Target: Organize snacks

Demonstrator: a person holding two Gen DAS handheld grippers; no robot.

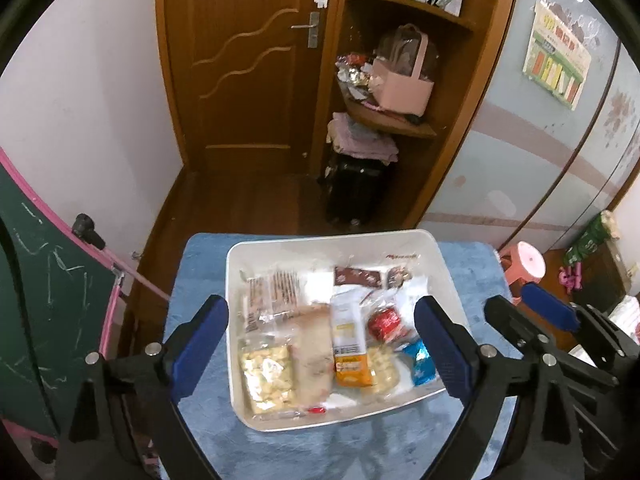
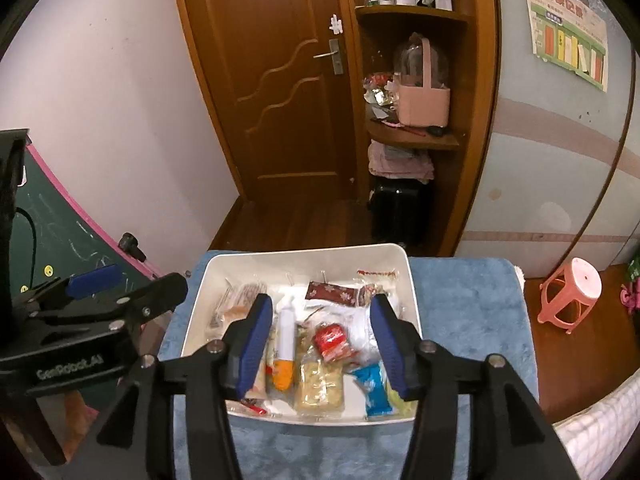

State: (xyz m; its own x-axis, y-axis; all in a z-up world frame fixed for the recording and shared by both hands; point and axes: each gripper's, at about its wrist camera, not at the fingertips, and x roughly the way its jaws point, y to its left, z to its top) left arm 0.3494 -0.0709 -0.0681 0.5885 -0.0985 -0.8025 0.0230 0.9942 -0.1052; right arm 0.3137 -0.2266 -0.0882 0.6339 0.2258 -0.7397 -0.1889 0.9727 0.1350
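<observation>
A white tray (image 1: pixel 436 264) full of wrapped snacks sits on the blue-covered surface (image 1: pixel 472 264). Both claws hang over it with nothing between their blue pads: the left claw (image 1: pixel 322 328) spread wide, the right claw (image 2: pixel 320 344) parted more narrowly. The left claw's black body, seen from the right wrist view, reads "GenRobot.AI". Among the snacks are an orange-and-white packet (image 1: pixel 349 344), a red wrapper (image 2: pixel 332 338) and a blue one (image 2: pixel 374 390); their print is too blurred to read. Red lettering on the tray's far wall (image 1: pixel 402 256) is likewise illegible, perhaps a logo.
</observation>
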